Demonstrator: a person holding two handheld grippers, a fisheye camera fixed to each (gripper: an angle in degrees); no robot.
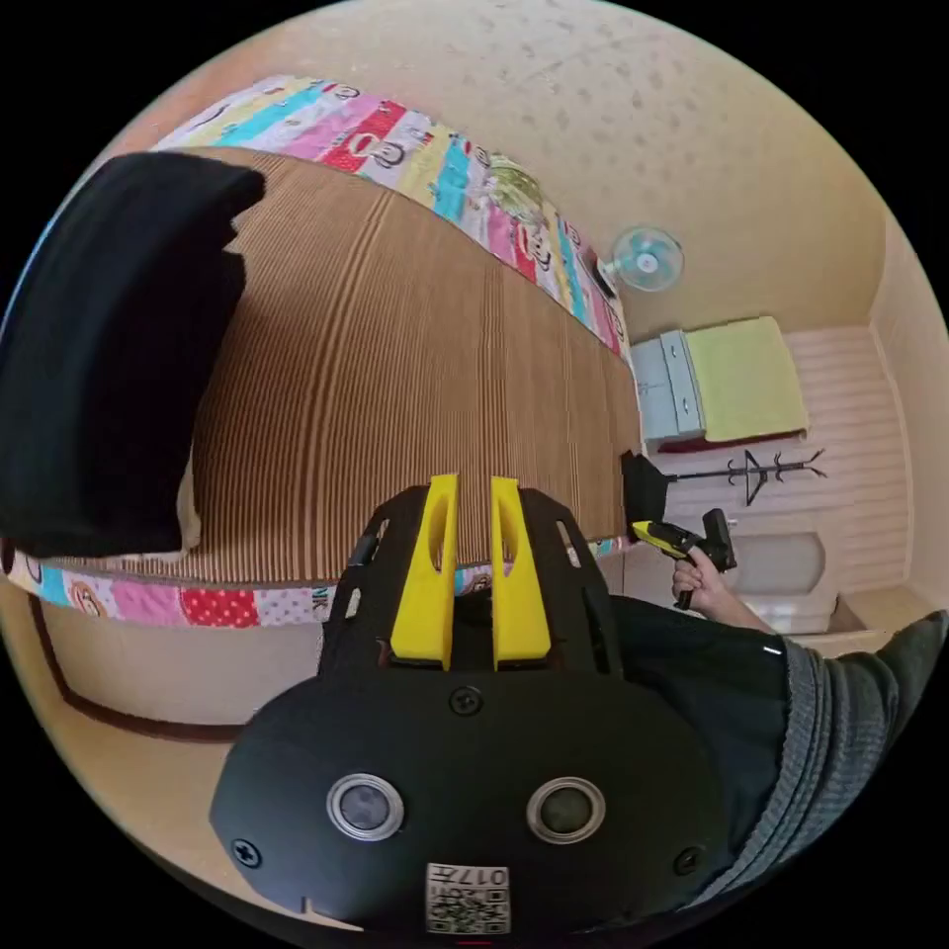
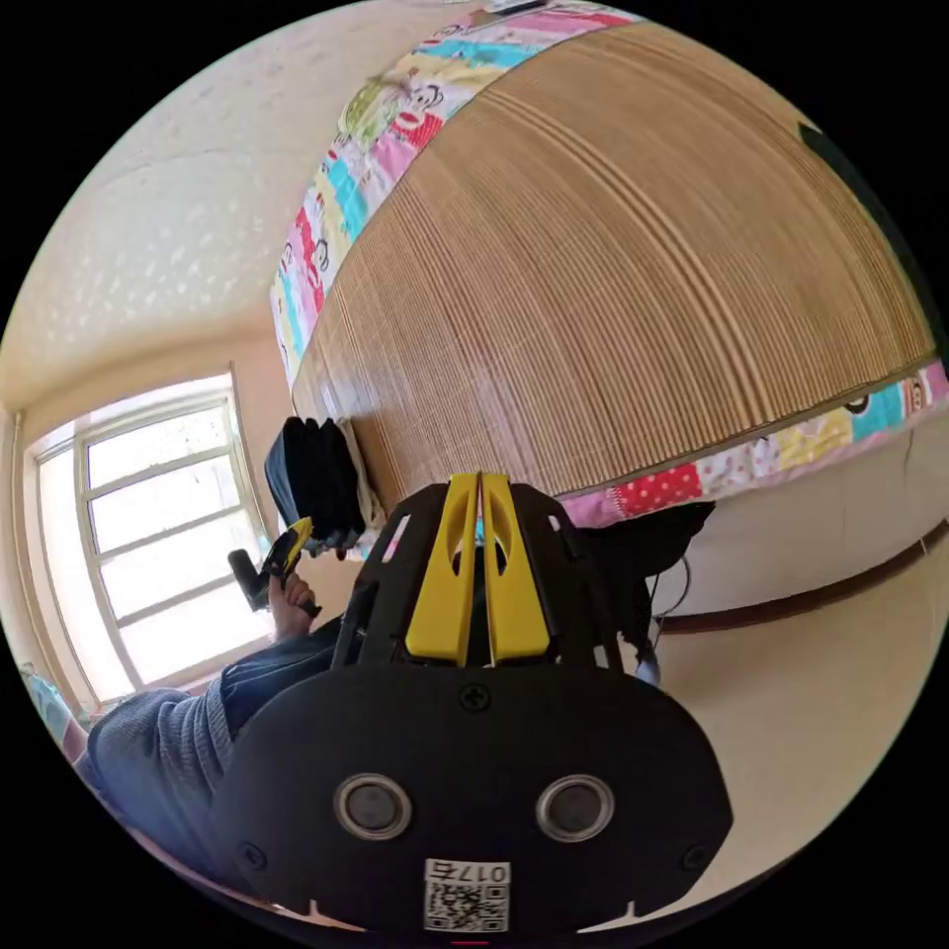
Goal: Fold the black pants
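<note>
Bamboo matting [image 1: 415, 376] covers most of the bed, leaving the patterned sheet [image 1: 395, 148] showing along its edges. Black pants [image 1: 109, 346] lie stacked in a folded block at one end of the mat, near the front edge, probably set aside as done. Neither tool grips cloth: the left gripper [image 1: 473, 494] has a narrow gap between its jaws, and the right gripper [image 2: 479, 489] has its jaws pressed together, empty.

Home bedroom: bed [image 1: 395, 376], window [image 2: 158, 524], coat rack [image 1: 761, 473]
</note>
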